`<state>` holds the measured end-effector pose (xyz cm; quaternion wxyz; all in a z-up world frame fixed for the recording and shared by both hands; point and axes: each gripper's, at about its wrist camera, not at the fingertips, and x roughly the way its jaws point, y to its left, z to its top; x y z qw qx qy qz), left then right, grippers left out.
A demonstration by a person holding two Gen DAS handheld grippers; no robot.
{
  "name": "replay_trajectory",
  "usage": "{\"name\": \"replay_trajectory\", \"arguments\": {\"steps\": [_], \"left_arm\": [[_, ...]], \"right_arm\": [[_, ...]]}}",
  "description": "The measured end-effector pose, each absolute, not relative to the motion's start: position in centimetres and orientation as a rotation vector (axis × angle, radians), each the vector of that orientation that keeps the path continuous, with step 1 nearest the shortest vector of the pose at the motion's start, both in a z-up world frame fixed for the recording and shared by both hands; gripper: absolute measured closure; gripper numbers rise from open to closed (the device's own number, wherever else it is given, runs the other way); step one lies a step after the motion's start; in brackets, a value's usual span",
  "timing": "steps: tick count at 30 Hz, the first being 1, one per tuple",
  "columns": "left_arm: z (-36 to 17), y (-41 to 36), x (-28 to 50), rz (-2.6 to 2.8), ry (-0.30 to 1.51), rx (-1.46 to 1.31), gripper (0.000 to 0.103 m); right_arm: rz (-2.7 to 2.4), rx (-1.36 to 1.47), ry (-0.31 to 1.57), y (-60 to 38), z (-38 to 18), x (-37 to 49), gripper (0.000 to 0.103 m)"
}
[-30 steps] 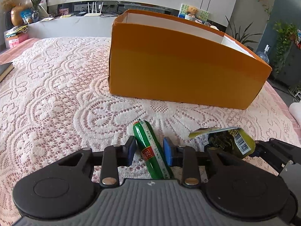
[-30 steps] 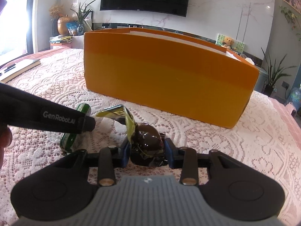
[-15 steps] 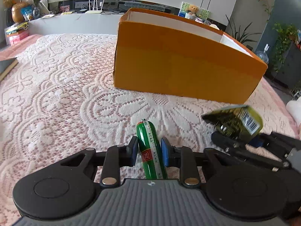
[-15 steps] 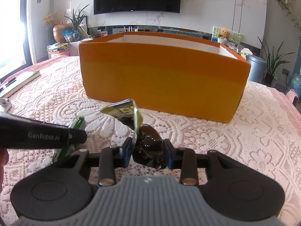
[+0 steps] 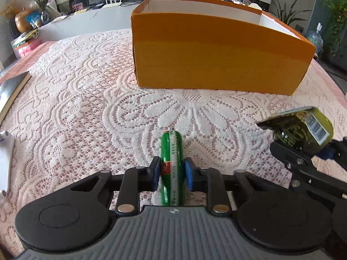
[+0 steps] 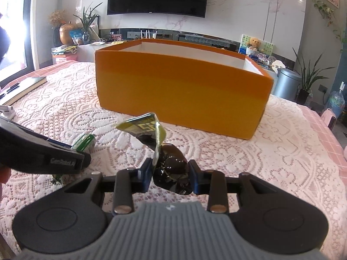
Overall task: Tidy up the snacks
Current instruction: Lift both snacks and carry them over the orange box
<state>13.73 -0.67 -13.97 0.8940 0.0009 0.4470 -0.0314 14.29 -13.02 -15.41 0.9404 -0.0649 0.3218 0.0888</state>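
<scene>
A green sausage stick (image 5: 172, 149) points toward the orange box (image 5: 216, 60), and my left gripper (image 5: 172, 171) is shut on its middle, blue pads pressed against both sides. In the right wrist view the sausage stick (image 6: 85, 143) pokes out past the left gripper (image 6: 65, 160). My right gripper (image 6: 171, 173) is shut on a dark glossy snack packet (image 6: 171, 164) whose yellow-green flap sticks up. In the left wrist view the snack packet (image 5: 299, 127) hangs above the cloth at the right. The open orange box (image 6: 180, 91) stands just beyond both grippers.
A white lace cloth (image 5: 86, 108) covers the pink table. A dark book (image 6: 23, 84) lies at the left edge, with a small white object (image 6: 7, 110) nearer. A grey bin (image 6: 286, 82) and plants stand behind the table.
The left jaws closed onto the green sausage stick. The right gripper rose with the snack packet, now clear of the cloth.
</scene>
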Motion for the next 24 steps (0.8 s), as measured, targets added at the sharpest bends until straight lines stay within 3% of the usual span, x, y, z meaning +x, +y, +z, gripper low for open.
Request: {"name": "replay_trajectory", "arguments": {"steps": [9, 24], "left_arm": [[-12.8, 0.8, 12.3, -0.065, 0.921, -0.083, 0.078], [-5.0, 1.7, 11.6, -0.127, 0.773, -0.131, 0.078]], "right_arm": [[0.184, -0.148, 0.624, -13.2, -13.5, 12.6, 0.070], [0.202, -0.081, 0.570, -15.5, -7.7, 10.5, 0.070]]}}
